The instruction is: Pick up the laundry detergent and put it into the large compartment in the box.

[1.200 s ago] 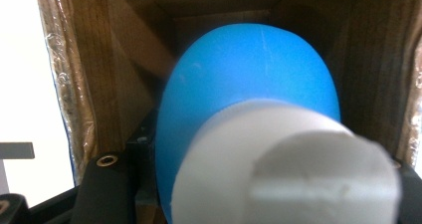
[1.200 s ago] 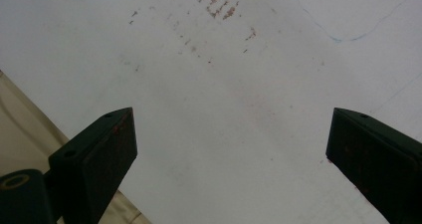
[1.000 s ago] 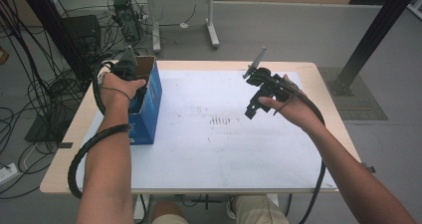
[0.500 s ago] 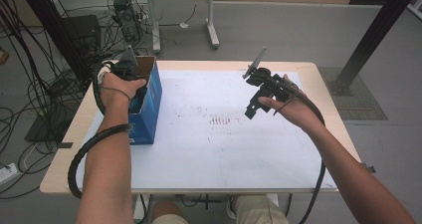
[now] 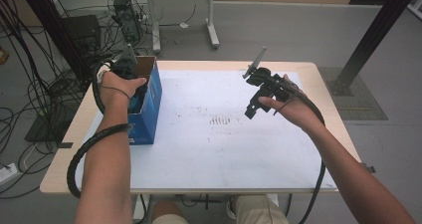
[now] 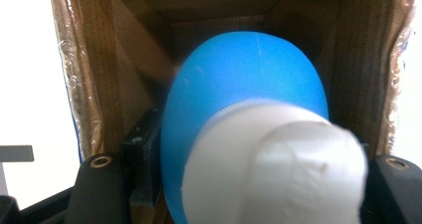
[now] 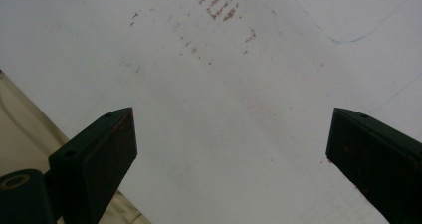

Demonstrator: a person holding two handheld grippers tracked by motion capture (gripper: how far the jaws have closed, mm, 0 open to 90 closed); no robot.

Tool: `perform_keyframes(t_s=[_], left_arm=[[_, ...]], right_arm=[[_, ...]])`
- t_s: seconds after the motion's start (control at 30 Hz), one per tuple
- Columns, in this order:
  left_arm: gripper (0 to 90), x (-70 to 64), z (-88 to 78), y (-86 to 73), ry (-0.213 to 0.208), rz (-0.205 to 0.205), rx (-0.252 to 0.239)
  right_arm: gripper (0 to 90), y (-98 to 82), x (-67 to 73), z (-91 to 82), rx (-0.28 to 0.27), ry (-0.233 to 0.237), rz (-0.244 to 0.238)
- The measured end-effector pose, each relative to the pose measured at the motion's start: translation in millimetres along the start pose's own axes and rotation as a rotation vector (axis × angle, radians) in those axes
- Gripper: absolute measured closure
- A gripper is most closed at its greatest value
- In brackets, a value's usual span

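Blue-and-white bottle (image 6: 249, 134), gripped by our left tool (image 5: 130, 69), has sunk slightly deeper into the box (image 5: 149, 102) at frame left. Our right tool (image 7: 234, 149) hangs wide, empty, above the desk (image 5: 199, 149); we judge packing underway.

Box (image 5: 149, 102): blue outside, brown cardboard inside. Object (image 6: 244, 119) within it: bright blue body, white end nearest the camera. Table (image 5: 209, 184): white top with reddish-brown speckled smudges mid-surface and a thin blue line, tan wood edge. Both grippers black, left gripper (image 5: 127, 67) and right gripper (image 7: 234, 164).
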State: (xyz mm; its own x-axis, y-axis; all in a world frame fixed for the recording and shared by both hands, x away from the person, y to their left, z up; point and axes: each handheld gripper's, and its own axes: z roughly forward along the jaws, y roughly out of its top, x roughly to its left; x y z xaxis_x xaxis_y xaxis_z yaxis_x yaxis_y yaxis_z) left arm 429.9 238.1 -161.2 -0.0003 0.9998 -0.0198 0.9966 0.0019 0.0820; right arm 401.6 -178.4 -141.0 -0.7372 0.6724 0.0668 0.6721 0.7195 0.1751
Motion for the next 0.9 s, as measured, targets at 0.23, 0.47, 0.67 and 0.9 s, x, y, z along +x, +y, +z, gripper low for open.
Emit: perform_keyframes(t_s=[0.23, 0.47, 0.67, 0.9], left_arm=[[33.2, -1.1, -3.7, -0.8, 0.005, 0.007, -0.003], [31.7, 0.0, -8.9, -2.1, 0.005, 0.006, -0.009], [31.5, -1.9, -12.6, -3.1, 0.010, 0.010, -0.014], [30.6, -2.9, -16.1, -3.3, 0.015, 0.019, -0.010]], right_arm=[[5.8, -0.2, 0.4, -0.8, -0.002, 0.000, -0.003], [5.8, 0.6, 1.6, -2.3, -0.003, -0.001, -0.003], [5.7, 1.0, 2.3, -2.2, -0.003, -0.001, -0.007], [5.8, 0.4, 2.4, -3.8, -0.007, 0.001, -0.008]])
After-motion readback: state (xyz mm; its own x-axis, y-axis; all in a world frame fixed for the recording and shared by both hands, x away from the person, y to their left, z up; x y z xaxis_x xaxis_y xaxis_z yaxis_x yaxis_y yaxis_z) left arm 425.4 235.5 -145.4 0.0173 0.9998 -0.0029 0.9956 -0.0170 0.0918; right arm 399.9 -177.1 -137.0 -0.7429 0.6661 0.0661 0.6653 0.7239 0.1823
